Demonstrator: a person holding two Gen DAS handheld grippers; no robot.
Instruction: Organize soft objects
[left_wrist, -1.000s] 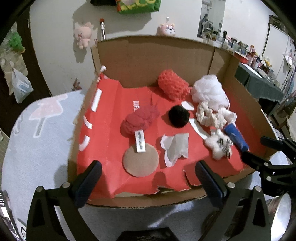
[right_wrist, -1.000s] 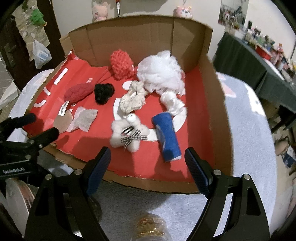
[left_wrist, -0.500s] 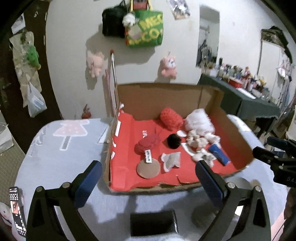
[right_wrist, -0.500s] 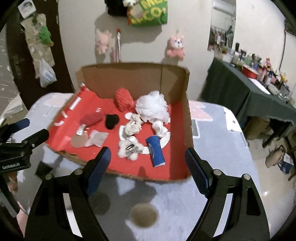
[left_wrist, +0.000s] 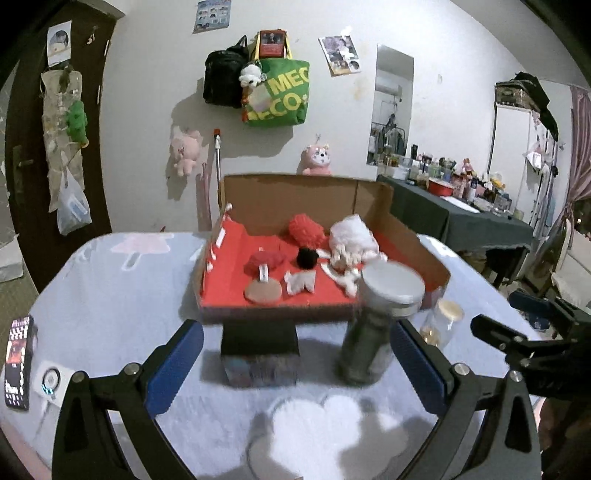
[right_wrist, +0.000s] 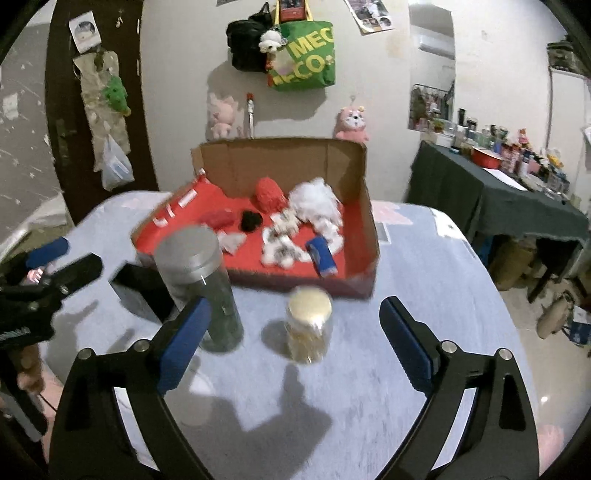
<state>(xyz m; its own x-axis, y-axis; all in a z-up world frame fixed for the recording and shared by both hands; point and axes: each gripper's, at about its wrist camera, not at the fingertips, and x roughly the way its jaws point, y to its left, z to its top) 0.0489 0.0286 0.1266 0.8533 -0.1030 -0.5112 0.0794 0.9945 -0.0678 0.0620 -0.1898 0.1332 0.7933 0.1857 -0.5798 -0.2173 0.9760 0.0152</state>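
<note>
soft things: all lie inside the cardboard box (right_wrist: 364, 206) on its red lining — red yarn ball (right_wrist: 269, 194), white fluff (right_wrist: 314, 201), dark red pom (right_wrist: 218, 218), black pom (right_wrist: 250, 220), blue roll (right_wrist: 322, 256), small white fuzzy toy (right_wrist: 279, 253), pale scrap (right_wrist: 232, 242)
spread: loose, some touching in a clump right of centre, others apart on the left half; no clear sorting by kind or colour
progress: everything soft that shows is in the box, nothing soft on the table; fits either a pile waiting to be sorted or a gather-in already done, cannot say which
left gripper (left_wrist: 295, 365): jaws wide apart, nothing between them, held back from the box near the table edge
right gripper (right_wrist: 295, 332): jaws spread, holding nothing, aimed toward the box over the small jar
table (right_wrist: 424, 295): pale blue cloth with a pink and white print
also on table: tall jar with metal lid (right_wrist: 195, 280), small jar with gold lid (right_wrist: 309, 325), black block (left_wrist: 260, 350) in front of the box, phone (left_wrist: 17, 362) at the left edge
room: white wall with green tote bag (left_wrist: 279, 96), black bag, pink plush toys hung up; dark-covered side table with bottles at right; dark door at left
blur: both views slightly smeared
</note>
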